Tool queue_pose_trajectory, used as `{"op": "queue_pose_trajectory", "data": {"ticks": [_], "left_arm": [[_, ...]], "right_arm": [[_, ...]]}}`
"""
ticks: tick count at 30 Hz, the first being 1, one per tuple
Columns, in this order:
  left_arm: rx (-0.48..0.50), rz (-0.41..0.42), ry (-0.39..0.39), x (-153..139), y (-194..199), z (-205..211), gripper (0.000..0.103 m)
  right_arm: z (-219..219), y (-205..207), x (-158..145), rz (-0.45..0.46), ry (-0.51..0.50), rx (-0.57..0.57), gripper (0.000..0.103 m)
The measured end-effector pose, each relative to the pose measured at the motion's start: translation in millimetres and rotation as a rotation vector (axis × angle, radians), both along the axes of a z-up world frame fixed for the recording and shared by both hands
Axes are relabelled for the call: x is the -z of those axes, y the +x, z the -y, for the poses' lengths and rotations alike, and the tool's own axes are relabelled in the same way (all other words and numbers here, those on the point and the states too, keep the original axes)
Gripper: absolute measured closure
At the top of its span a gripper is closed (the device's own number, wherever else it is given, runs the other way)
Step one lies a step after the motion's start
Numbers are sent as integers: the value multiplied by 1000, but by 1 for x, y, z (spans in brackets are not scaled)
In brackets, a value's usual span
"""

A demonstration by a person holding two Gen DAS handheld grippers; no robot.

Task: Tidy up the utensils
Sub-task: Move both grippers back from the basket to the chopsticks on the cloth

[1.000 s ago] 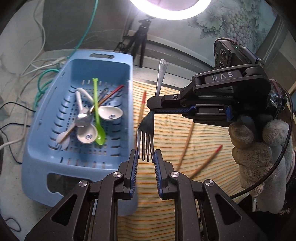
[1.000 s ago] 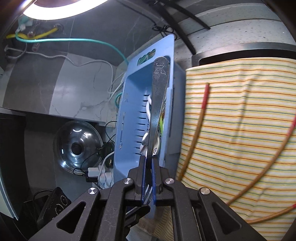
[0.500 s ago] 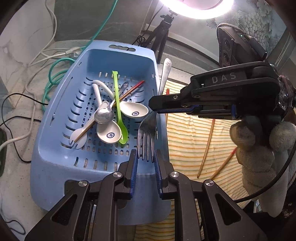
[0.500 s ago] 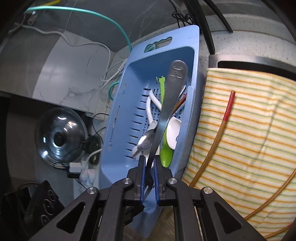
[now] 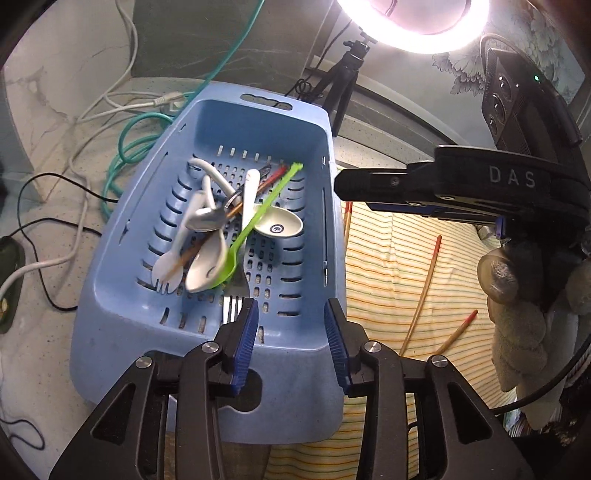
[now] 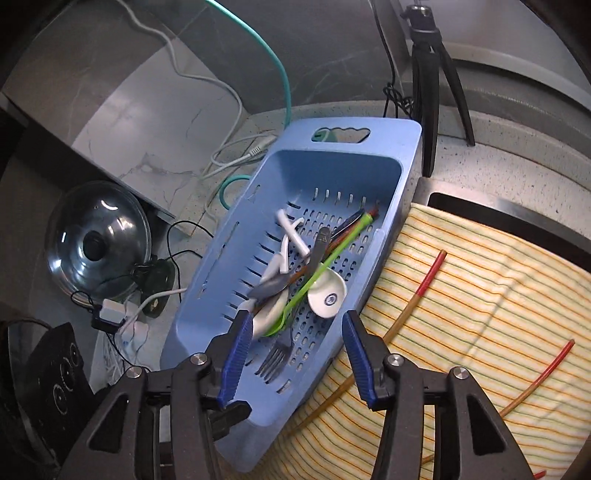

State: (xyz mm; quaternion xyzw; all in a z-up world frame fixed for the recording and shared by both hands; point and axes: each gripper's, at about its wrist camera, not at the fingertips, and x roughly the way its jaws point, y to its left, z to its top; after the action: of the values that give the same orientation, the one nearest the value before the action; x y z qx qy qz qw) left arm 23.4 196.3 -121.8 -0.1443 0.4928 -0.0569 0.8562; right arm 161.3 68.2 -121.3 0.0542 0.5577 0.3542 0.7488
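Left claw [image 5: 290, 338] and right claw [image 6: 293, 350]: both spread, nothing between the pads, each poised over the near end of the blue basket [image 5: 110, 258]. Both have just been opening; a second ago each pinched the metal fork [image 6: 279, 352], the left at the tines, the right on the handle, above the striped cloth [image 6: 480, 295]. The fork now lies inside the basket, tines toward the near wall, its handle across the heap of white spoons [image 5: 207, 266], a green plastic spoon [image 5: 255, 229] and a white spork [image 5: 168, 269].

The left wrist view alone shows the right claw from the side, its body lettered "DAS" [image 5: 511, 179], gripped by a gloved hand [image 5: 517, 295] beneath a ring light [image 5: 413, 26]. The right wrist view alone shows a glass pot lid [image 6: 98, 240] and a power strip on the floor beside the surface.

Three red-tipped chopsticks [image 6: 417, 295] lie on the cloth, outside the basket. A tripod [image 6: 428, 74] stands behind it.
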Motion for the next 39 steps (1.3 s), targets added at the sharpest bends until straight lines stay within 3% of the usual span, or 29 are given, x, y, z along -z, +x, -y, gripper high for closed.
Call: {"op": "queue_pose_trajectory", "data": {"ticks": [4, 11, 17, 22, 34, 39], "left_arm": [[-22, 3, 0, -3, -6, 1, 67], [-66, 7, -9, -8, -22, 1, 68], [-99, 14, -25, -12, -36, -1, 68], [-123, 20, -32, -14, -45, -2, 68], [-169, 28, -59, -11, -55, -11, 67], [-164, 34, -62, -12, -54, -10, 68]], "right_arm": [[12, 1, -1, 27, -20, -16, 56], [29, 14, 22, 51, -169, -43, 56], [20, 22, 48, -14, -225, -66, 57], [7, 27, 63, -42, -277, -71, 63], [-19, 23, 72, 11, -378, -102, 65], [-23, 18, 73, 42, -426, -144, 73]]}}
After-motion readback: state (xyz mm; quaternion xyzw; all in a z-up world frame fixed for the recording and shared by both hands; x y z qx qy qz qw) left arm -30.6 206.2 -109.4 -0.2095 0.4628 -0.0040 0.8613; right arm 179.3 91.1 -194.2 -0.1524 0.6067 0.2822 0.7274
